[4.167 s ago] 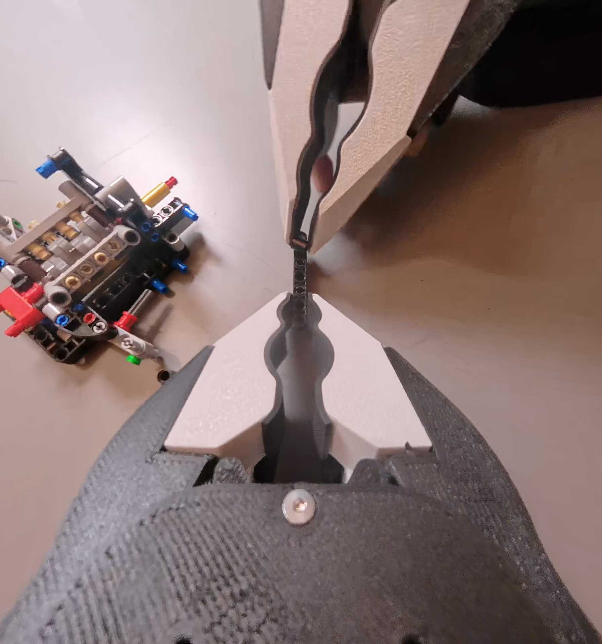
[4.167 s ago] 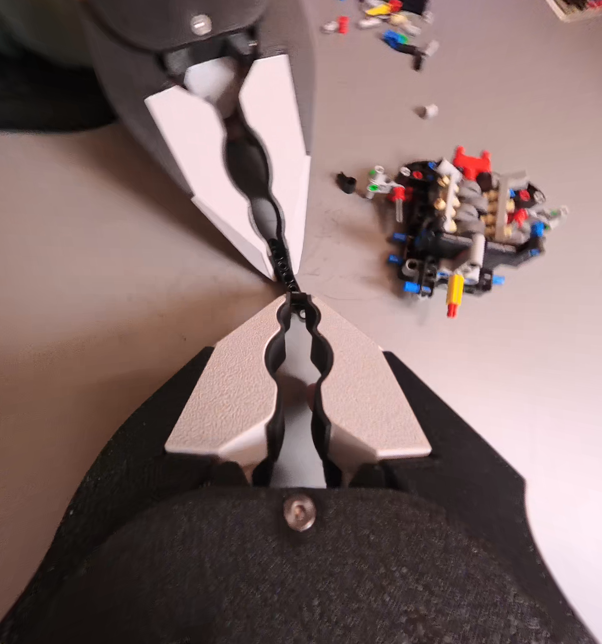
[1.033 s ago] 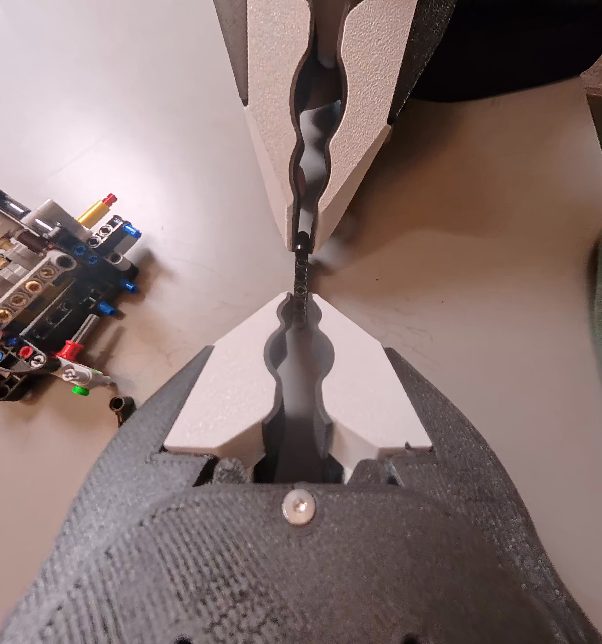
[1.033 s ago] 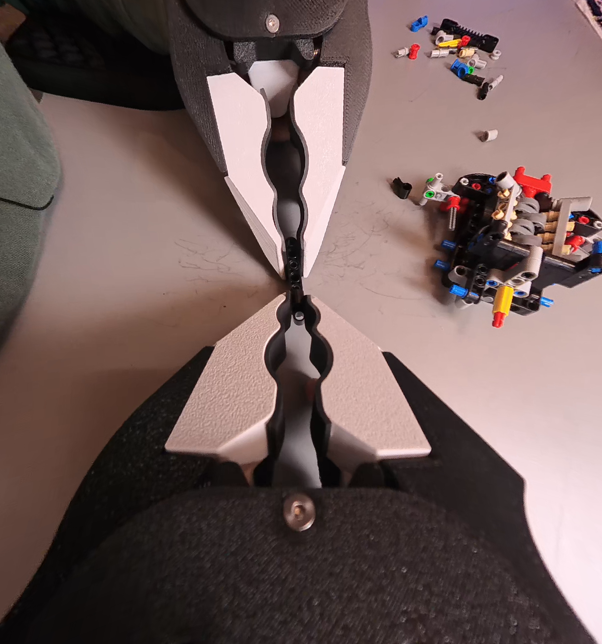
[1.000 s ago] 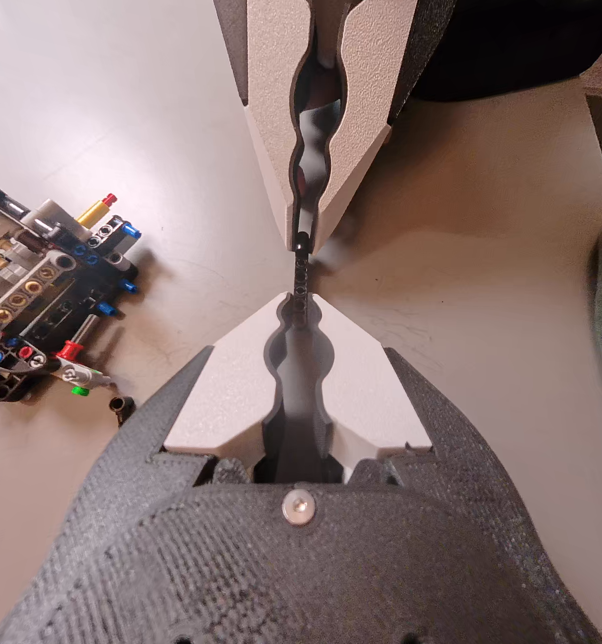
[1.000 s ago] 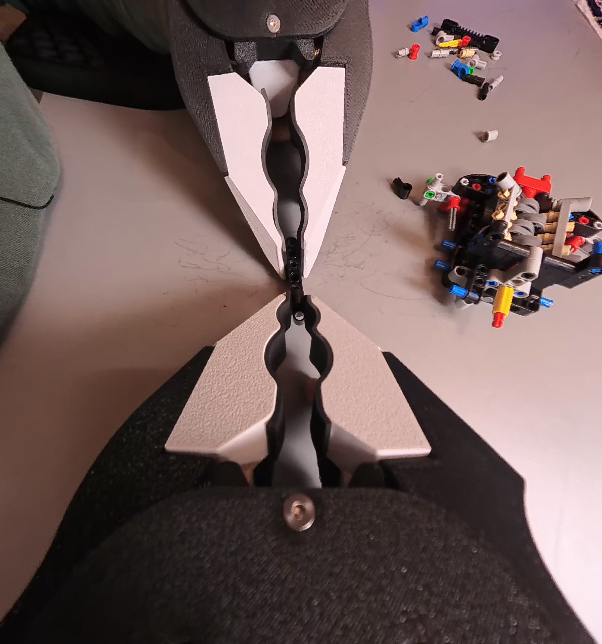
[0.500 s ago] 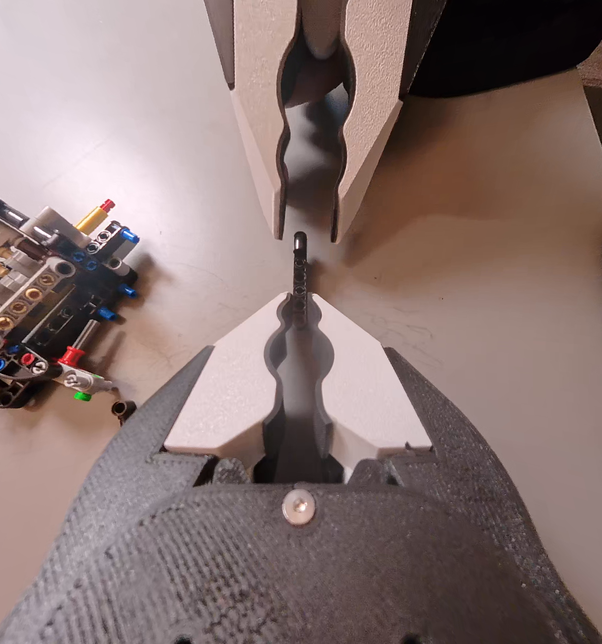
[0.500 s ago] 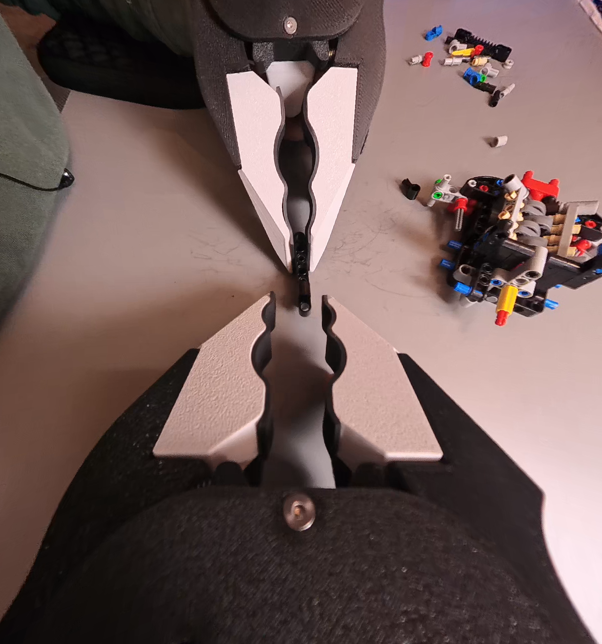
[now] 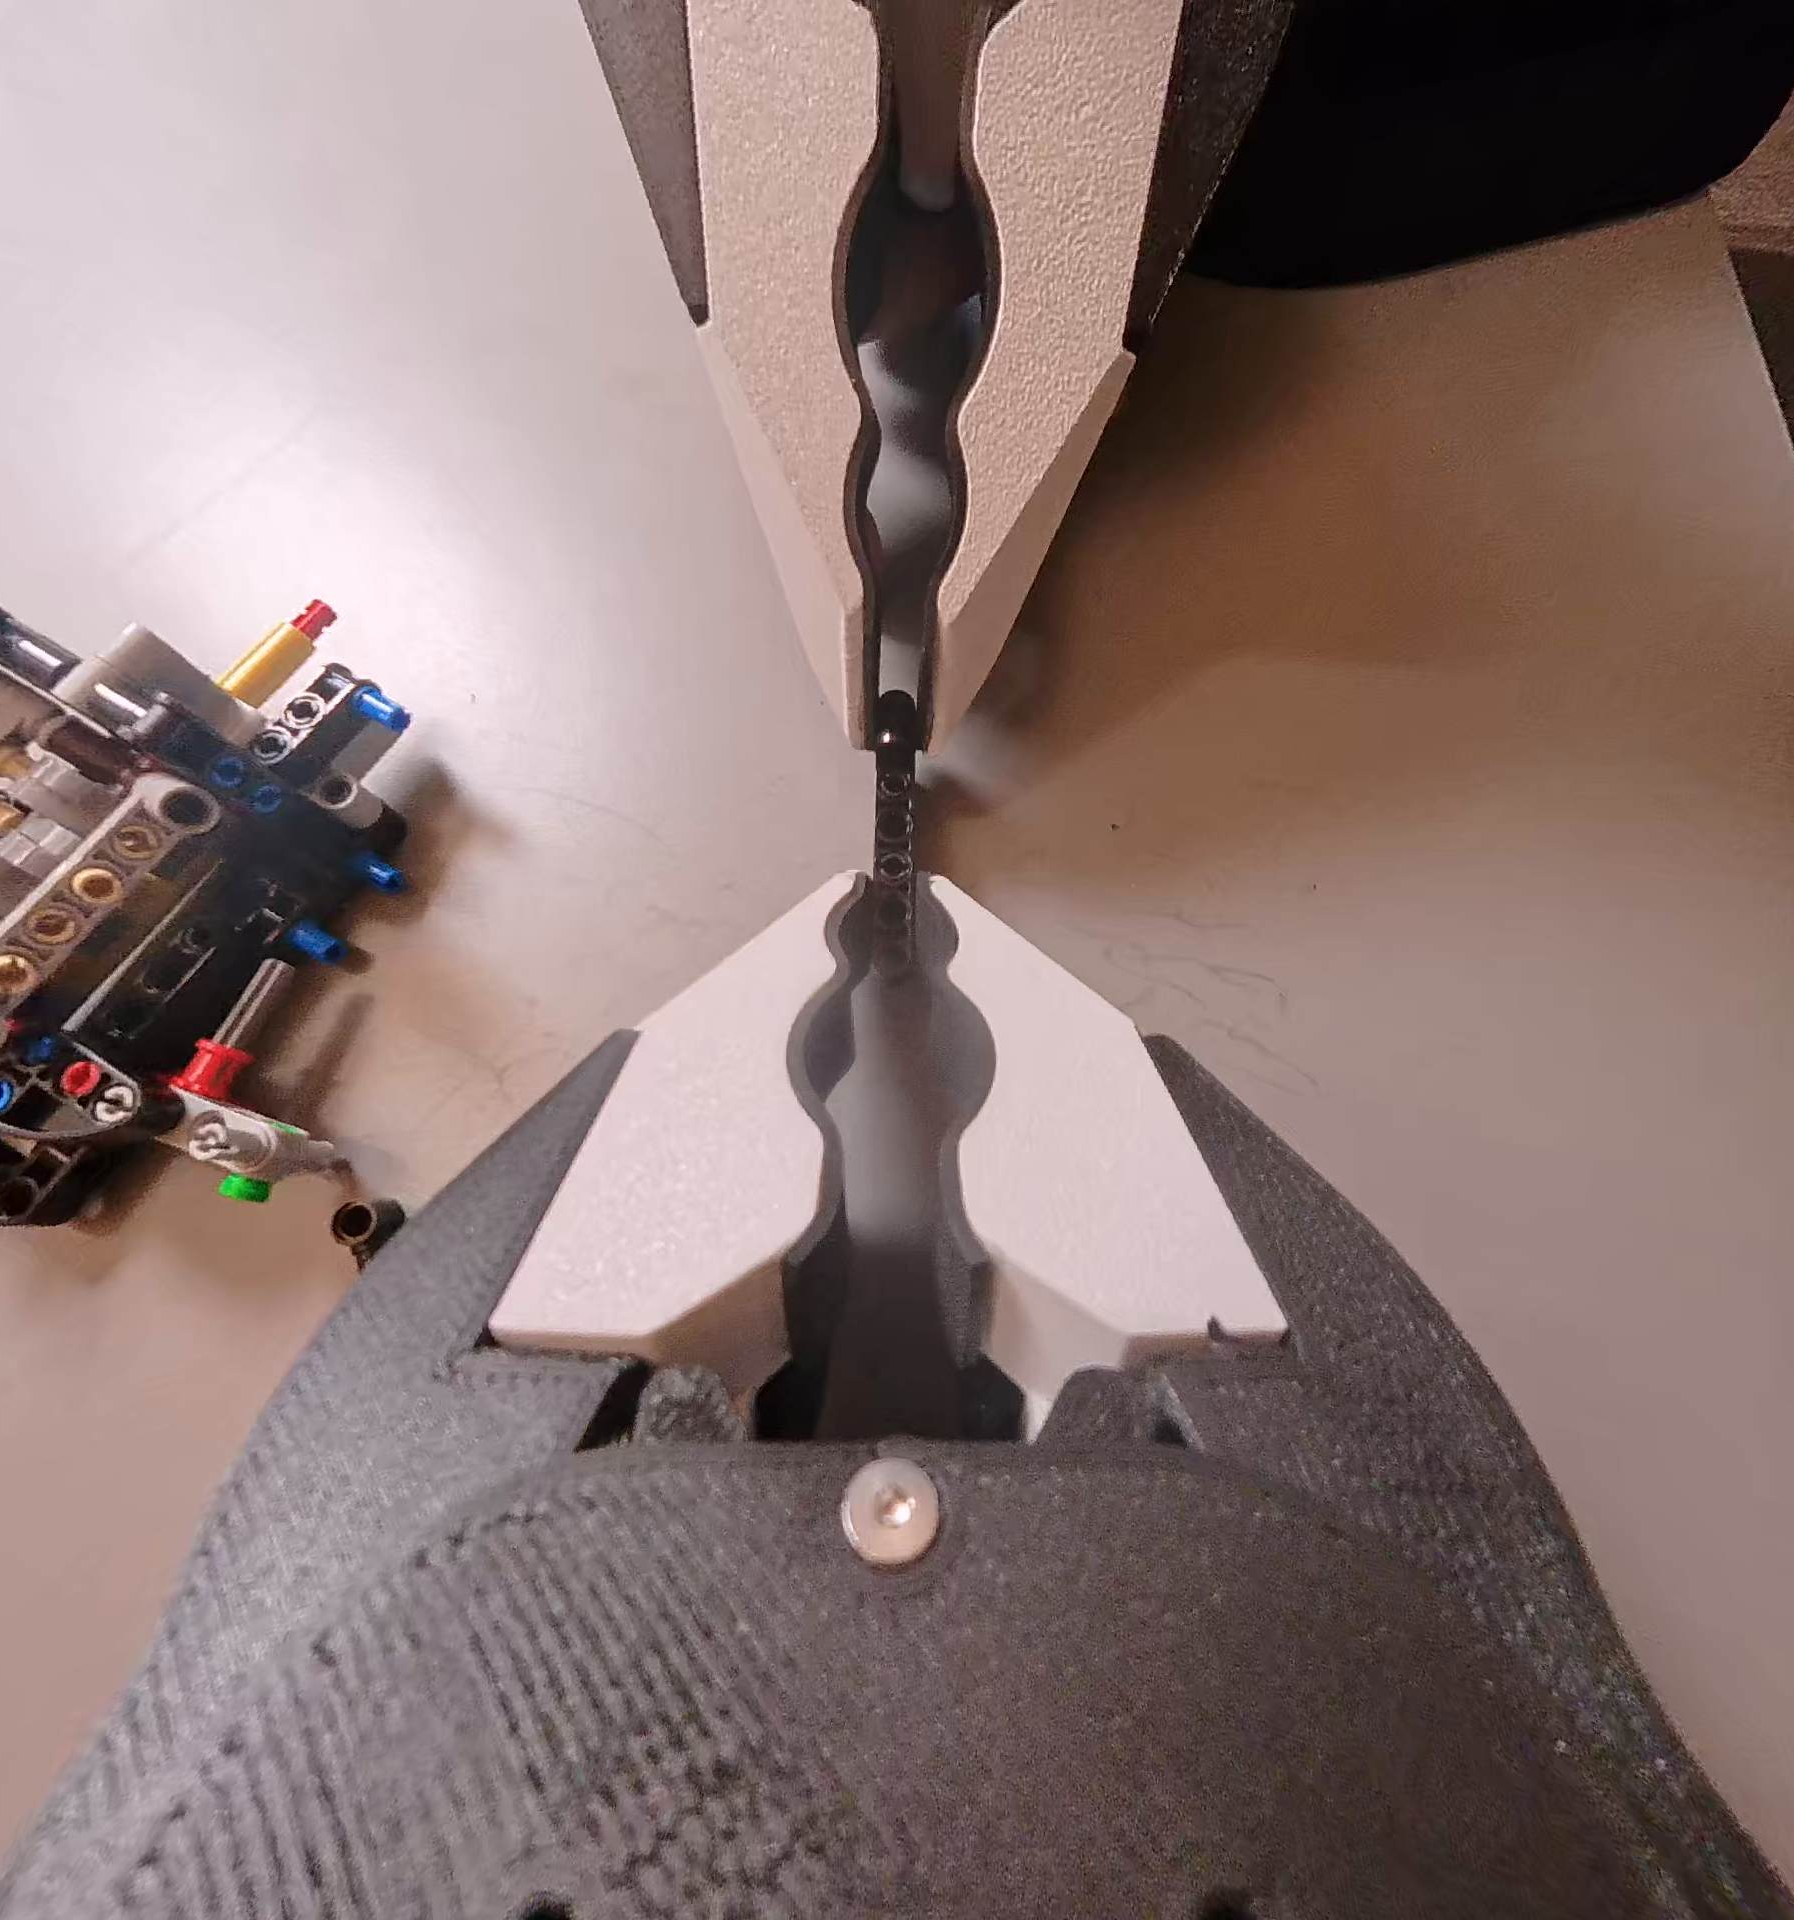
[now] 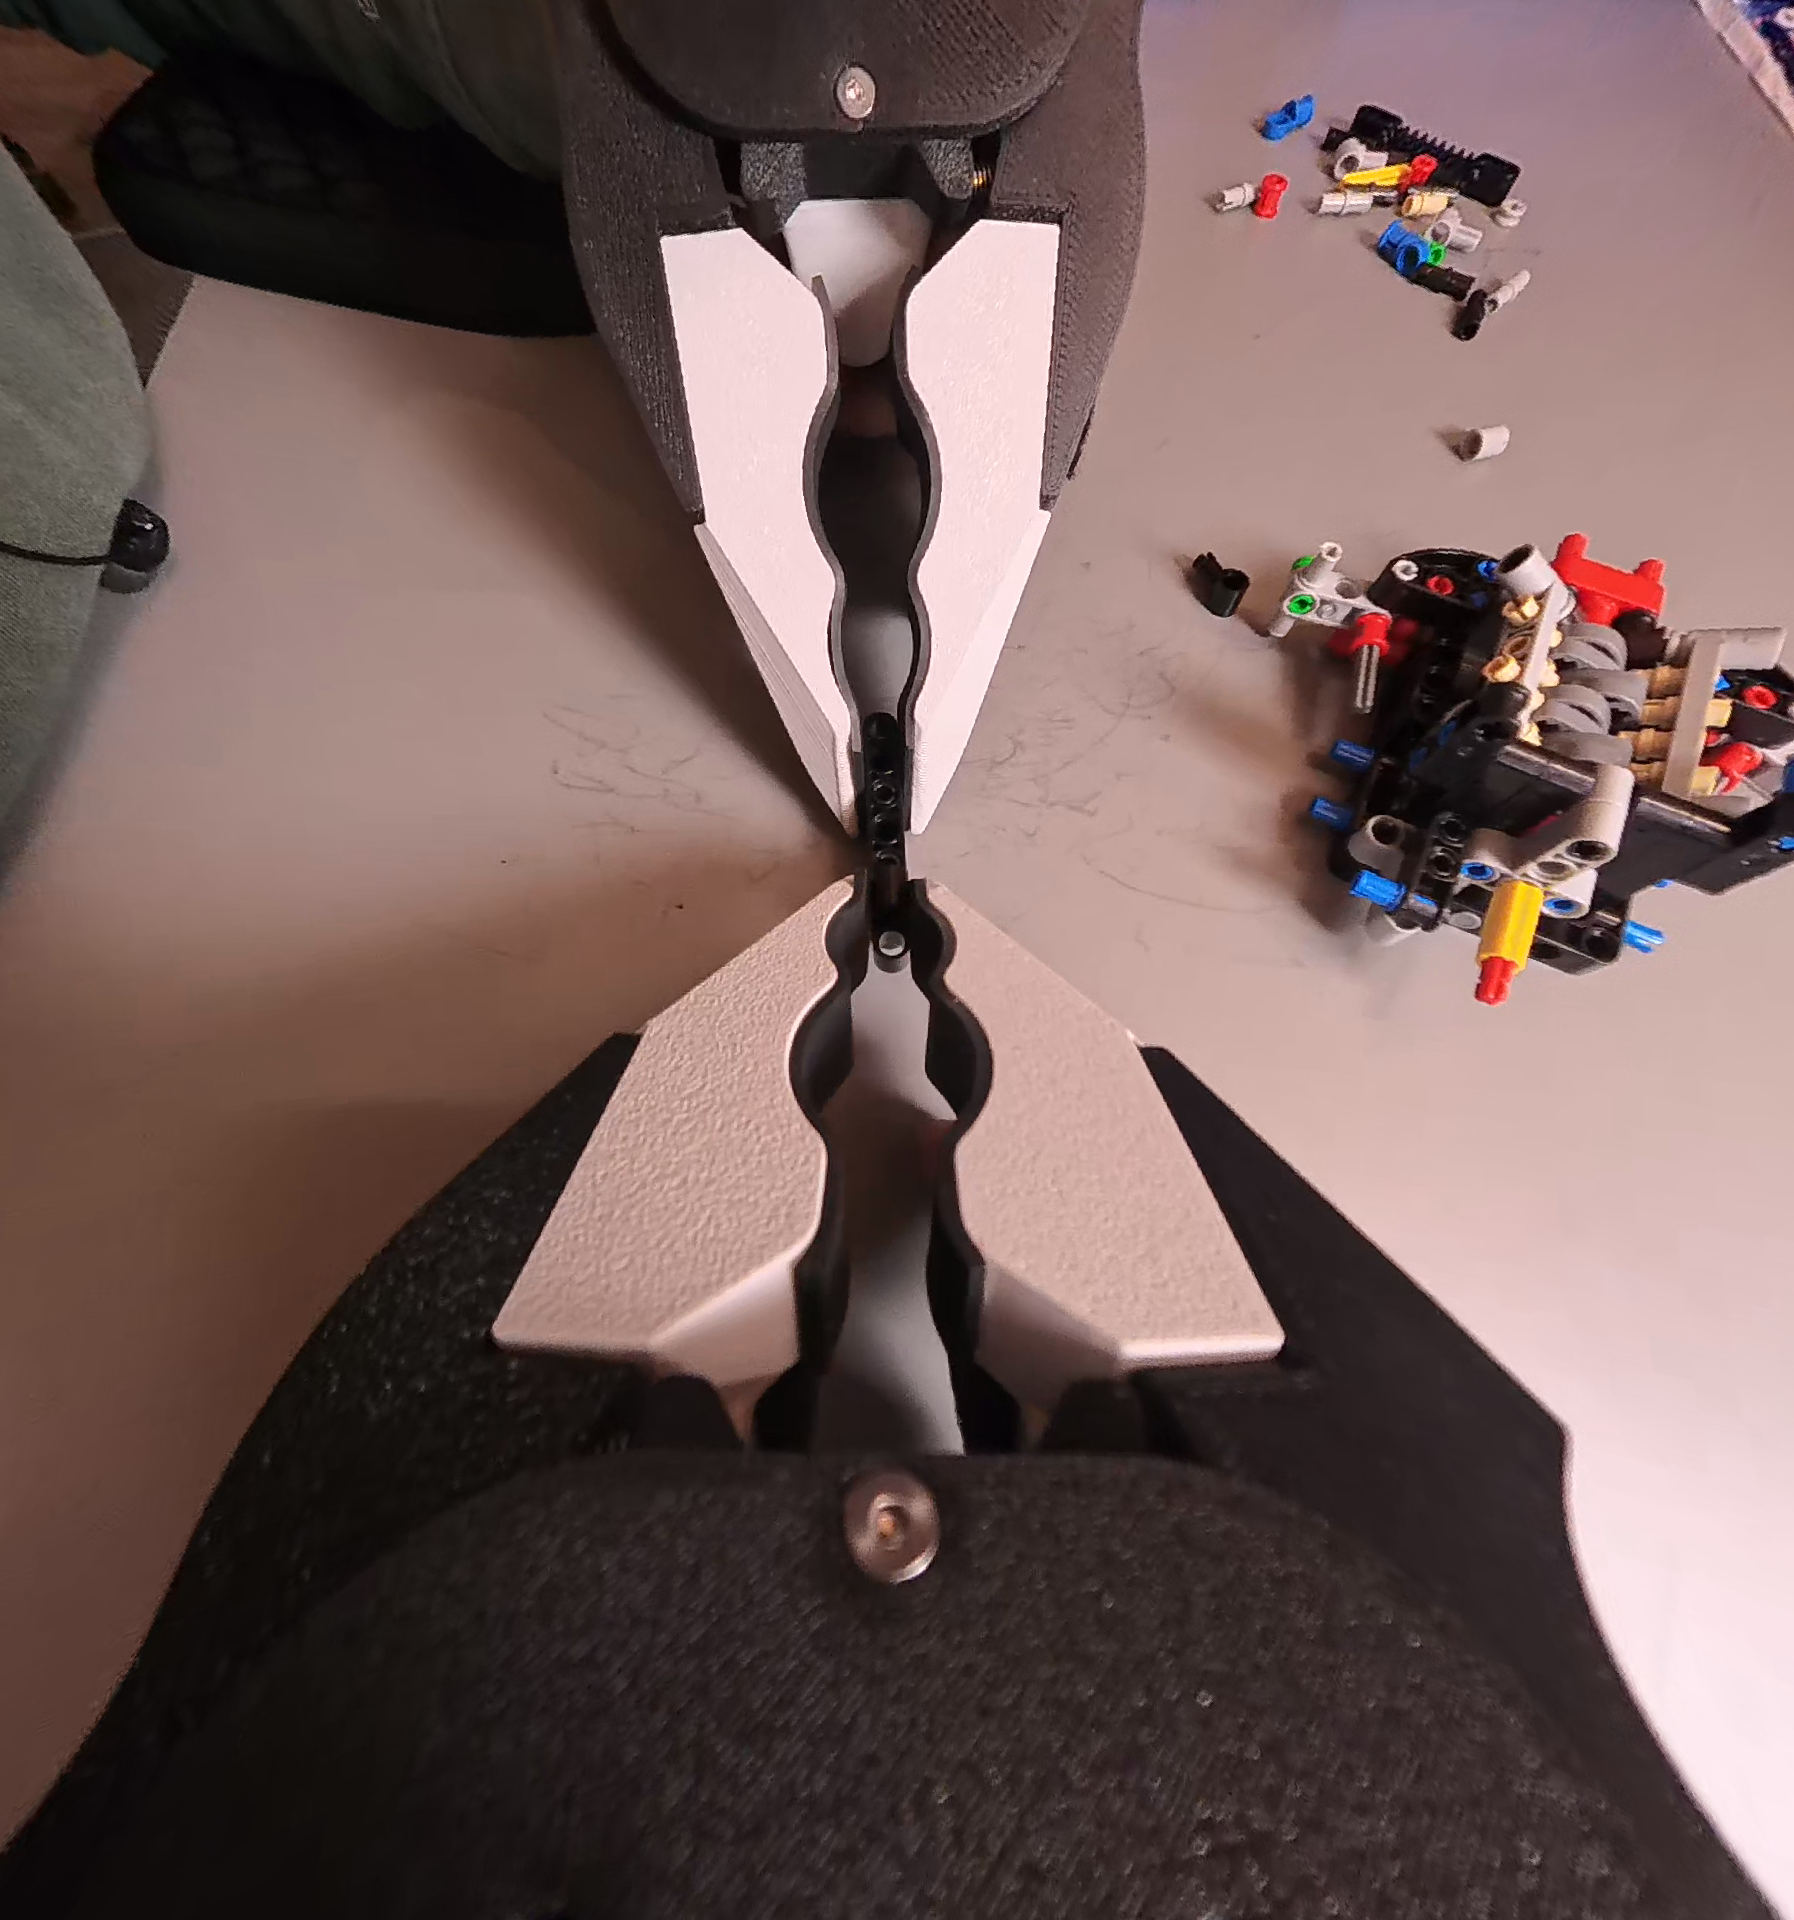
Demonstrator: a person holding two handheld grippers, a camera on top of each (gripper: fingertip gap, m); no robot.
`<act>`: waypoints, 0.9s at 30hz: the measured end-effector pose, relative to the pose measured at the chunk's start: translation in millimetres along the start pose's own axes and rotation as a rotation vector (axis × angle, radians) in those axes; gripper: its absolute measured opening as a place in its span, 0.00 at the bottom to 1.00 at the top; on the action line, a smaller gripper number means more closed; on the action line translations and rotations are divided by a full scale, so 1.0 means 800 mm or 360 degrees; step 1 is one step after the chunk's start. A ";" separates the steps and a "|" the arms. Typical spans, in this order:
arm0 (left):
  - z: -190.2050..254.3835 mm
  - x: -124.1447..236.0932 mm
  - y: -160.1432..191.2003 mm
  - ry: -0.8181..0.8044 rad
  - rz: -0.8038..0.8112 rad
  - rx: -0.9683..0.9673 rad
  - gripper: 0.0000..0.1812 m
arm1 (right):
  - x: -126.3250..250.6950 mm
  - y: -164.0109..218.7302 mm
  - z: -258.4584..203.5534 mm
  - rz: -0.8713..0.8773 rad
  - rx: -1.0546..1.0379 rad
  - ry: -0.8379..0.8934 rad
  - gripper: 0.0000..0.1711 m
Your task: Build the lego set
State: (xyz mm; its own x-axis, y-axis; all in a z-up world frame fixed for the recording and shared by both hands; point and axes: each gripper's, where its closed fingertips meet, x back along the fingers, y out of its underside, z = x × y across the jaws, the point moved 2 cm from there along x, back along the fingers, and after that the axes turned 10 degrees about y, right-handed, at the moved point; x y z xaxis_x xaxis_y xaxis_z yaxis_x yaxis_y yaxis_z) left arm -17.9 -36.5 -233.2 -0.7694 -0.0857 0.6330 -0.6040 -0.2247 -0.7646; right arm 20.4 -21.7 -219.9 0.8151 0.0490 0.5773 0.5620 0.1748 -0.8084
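A thin black lego beam with holes (image 9: pixel 895 821) is held in the air between my two grippers, which face each other tip to tip. My left gripper (image 9: pixel 893 883) is shut on its near end. My right gripper (image 9: pixel 895 740) comes in from the top of the left wrist view and is shut on the far end. In the right wrist view my right gripper (image 10: pixel 888 894) grips the beam (image 10: pixel 882 774), and the left gripper (image 10: pixel 882 826) is opposite. The part-built lego model (image 9: pixel 124 914) lies on the table to the left; it also shows in the right wrist view (image 10: pixel 1579 769).
A pile of loose small lego parts (image 10: pixel 1392 197) lies at the far right of the table. A small black connector (image 10: pixel 1217 582) and a grey piece (image 10: pixel 1482 442) lie near the model. Green fabric (image 10: pixel 20 468) and a dark object lie past the table's left edge. Less than 4 cm separates the two grippers' tips. Between my left fingertips and the small black connector (image 10: pixel 1217 582) there is roughly 10 cm.
Both grippers held the beam a second ago. Half a second ago the right gripper was open and drawn back a little. Now it is shut on the beam's end again.
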 end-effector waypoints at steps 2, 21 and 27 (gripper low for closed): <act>0.000 0.000 0.000 0.0001 0.0000 -0.0003 0.04 | 0.000 0.000 0.000 0.0003 -0.0005 -0.0001 0.03; -0.092 0.077 0.049 -0.0433 -0.0005 0.0393 0.07 | 0.020 -0.011 0.021 0.0097 -0.0019 0.0176 0.14; -0.060 0.066 0.008 -0.0287 0.0201 0.0101 0.02 | 0.024 -0.024 0.028 0.0212 -0.0038 0.0255 0.13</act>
State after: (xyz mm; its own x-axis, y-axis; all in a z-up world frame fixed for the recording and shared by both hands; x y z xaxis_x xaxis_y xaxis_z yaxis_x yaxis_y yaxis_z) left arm -72.5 4.2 -210.5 -0.7851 -0.2879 0.5483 -0.4865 -0.2613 -0.8337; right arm 22.0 -1.7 -190.6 0.8933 -0.0875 0.4409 0.4494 0.1540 -0.8799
